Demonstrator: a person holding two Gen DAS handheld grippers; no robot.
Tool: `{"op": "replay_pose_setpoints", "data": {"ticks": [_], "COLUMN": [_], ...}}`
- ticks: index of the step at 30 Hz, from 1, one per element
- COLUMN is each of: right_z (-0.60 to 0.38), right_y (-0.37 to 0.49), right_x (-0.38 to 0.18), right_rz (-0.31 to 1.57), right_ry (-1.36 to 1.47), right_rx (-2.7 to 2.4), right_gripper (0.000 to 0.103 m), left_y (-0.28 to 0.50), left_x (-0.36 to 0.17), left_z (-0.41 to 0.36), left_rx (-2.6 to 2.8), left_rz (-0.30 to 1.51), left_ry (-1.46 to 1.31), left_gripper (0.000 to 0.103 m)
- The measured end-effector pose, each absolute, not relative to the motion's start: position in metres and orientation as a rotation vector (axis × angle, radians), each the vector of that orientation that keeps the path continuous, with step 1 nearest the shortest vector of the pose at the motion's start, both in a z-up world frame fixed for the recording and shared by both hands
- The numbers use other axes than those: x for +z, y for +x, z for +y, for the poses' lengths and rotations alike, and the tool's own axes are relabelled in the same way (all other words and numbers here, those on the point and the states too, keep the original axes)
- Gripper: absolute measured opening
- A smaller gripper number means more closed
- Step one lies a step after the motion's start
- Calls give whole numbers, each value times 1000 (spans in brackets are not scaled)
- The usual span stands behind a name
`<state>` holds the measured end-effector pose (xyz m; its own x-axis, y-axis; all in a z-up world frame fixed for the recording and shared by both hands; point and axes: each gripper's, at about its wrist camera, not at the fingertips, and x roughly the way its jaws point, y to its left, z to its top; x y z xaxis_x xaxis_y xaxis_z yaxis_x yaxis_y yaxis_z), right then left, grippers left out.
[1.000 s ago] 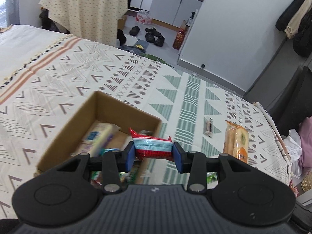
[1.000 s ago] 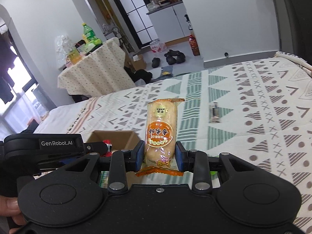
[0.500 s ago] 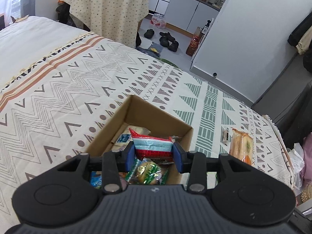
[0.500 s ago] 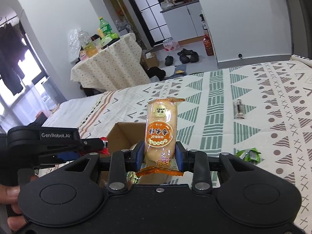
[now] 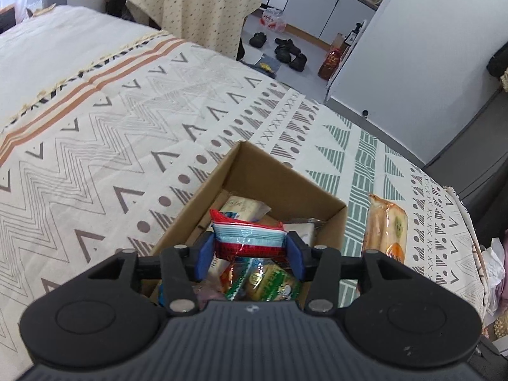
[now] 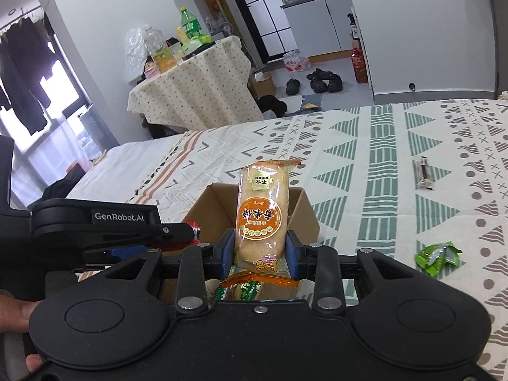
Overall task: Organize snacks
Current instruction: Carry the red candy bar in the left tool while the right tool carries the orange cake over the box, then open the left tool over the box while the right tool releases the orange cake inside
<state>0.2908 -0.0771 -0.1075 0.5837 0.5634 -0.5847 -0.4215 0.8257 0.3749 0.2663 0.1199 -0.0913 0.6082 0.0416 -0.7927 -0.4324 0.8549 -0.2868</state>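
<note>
A cardboard box (image 5: 279, 165) with several snack packets in it lies on the patterned bedspread. Right above its contents hangs a red, white and blue packet (image 5: 247, 235) between the blue pads of my left gripper (image 5: 250, 254). The jaws are opening, and the pads still touch the packet's ends. My right gripper (image 6: 260, 254) is shut on the lower end of an upright orange rice cracker packet (image 6: 262, 212), just in front of the box (image 6: 203, 203). That cracker packet (image 5: 385, 222) also shows to the right of the box in the left wrist view. The left gripper (image 6: 177, 233) reaches in from the left.
A green packet (image 6: 438, 254) and a small dark bar (image 6: 422, 174) lie on the bedspread to the right of the box. A person's hand (image 6: 16, 314) holds the left gripper's handle. Beyond the bed stand a cloth-covered table (image 6: 190, 95), shoes and cabinets.
Both grippers have moved toward the box. The left one now hangs over its inside with its jaws spread wider. The orange packet has come up to the box's near edge.
</note>
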Motion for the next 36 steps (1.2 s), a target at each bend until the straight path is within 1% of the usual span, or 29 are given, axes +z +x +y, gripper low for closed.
{"op": "replay_pose_setpoints", "data": {"ticks": [2, 11, 12, 15, 20, 23, 27, 31, 32, 33, 36], "right_z": [-73, -61, -61, -61, -70, -80, -97, -116, -121, -127, -142], "right_y": [293, 299, 299, 297, 296, 294, 291, 291, 291, 290, 290], "right_x": [-109, -108, -109, -110, -106, -103, -100, -97, -97, -96, -95], "right_rz": [758, 732, 734, 727, 739, 748, 758, 769, 771, 772, 774], "right_ry": [198, 210, 211, 195, 201, 202, 197, 204, 205, 205, 202], "right_rx": [579, 604, 606, 599, 573, 559, 532, 496, 490, 482, 458], "right_gripper": [33, 34, 35, 53, 55, 55, 60, 63, 65, 68, 71], "left_y": [266, 263, 262, 260, 257, 256, 254, 254, 254, 254, 255], "left_x": [-93, -90, -89, -88, -84, -83, -81, -77, -76, -75, -72], "left_z": [123, 132, 132, 132, 130, 127, 118, 105, 101, 98, 87], "left_rx": [291, 297, 297, 299, 312, 319, 313, 293, 286, 278, 255], "left_rz": [885, 886, 886, 883, 881, 894, 902, 895, 891, 886, 878], "left_ry": [-486, -481, -479, -472, -463, -452, -442, -429, -424, -422, -425], "left_gripper": [57, 67, 67, 74, 85, 87, 91, 97, 101, 103, 103]}}
